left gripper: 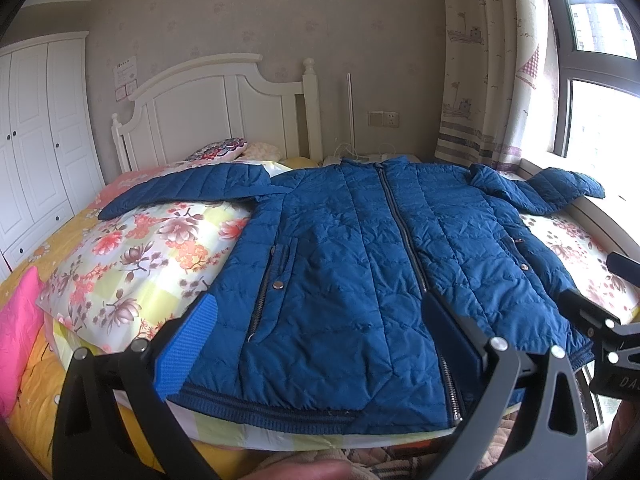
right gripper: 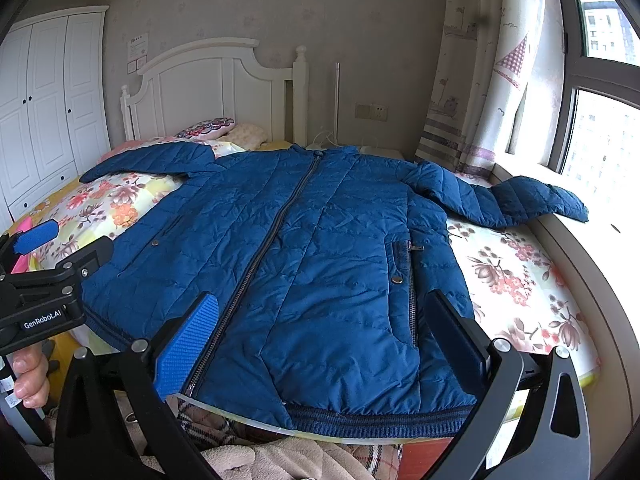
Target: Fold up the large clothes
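A blue quilted jacket [left gripper: 360,264] lies face up and spread flat on the bed [left gripper: 132,256], filling the centre of both views, hem toward the bottom of the frame, collar toward the headboard [left gripper: 212,100]. Its front zip [left gripper: 404,232] is closed along the whole visible length. One sleeve [left gripper: 188,190] stretches to the left edge over the floral quilt; the other sleeve [right gripper: 516,200] reaches the window sill at right.

The left hand-held gripper [left gripper: 316,340] hovers over the hem, jaws wide apart, holding nothing; a blue ribbed pad [left gripper: 188,348] faces inward on its left finger. The right hand-held gripper [right gripper: 324,340] sits likewise over the hem right of the zip, jaws wide apart and empty.

Legible writing: "GenRobot.AI" in white on the left unit's body [right gripper: 42,319], seen at lower left of the right wrist view. Partial letters "DA" show on the right unit's body [left gripper: 626,380] at the lower right edge of the left wrist view; the rest is cut off. A paper notice [right gripper: 137,46] hangs on the wall at upper left; its text is too small to read.

A thumb [right gripper: 30,376] grips the left handle.
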`<state>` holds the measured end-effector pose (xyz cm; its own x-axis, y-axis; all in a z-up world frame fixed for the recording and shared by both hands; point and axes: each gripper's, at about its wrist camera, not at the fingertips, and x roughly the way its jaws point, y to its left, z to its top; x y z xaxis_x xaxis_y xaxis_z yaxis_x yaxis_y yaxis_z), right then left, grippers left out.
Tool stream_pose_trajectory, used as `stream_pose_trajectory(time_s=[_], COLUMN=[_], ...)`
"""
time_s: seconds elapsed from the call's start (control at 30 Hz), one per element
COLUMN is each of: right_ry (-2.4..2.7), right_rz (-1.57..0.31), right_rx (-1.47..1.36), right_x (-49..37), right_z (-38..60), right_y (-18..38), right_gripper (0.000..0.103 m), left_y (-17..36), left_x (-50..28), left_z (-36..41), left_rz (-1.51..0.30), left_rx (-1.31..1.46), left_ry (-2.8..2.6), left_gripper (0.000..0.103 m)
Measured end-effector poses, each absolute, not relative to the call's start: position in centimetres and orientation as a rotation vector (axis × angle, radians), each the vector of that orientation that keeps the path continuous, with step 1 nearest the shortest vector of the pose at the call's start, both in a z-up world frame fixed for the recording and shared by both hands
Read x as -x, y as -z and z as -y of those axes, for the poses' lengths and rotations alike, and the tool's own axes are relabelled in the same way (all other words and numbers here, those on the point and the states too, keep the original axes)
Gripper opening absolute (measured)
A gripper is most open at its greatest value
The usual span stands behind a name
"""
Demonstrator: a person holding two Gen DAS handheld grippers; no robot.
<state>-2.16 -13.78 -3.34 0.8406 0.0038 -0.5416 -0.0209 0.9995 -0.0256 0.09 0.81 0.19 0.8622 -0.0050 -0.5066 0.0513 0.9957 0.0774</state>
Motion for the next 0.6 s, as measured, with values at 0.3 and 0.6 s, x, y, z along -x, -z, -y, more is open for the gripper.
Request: stream_pose_trajectory(time_s=[0.3,0.6], right_ry=[-0.001,0.111], right_rz=[-0.571,-0.712], right_rx=[0.027,-0.153], right_x=[0.9,-7.2], right_z=[15.3,24.3], right_y=[3.4,5.3], right_gripper=[0.099,0.099], left_y=[0.3,3.2], left_x=[-1.3,-15.4], left_z=[-0.5,2.2], left_rz=[-0.554,-0.730], left_rx=[-0.096,-0.229], left_ry=[0.042,0.086], left_gripper=[0.101,0.101])
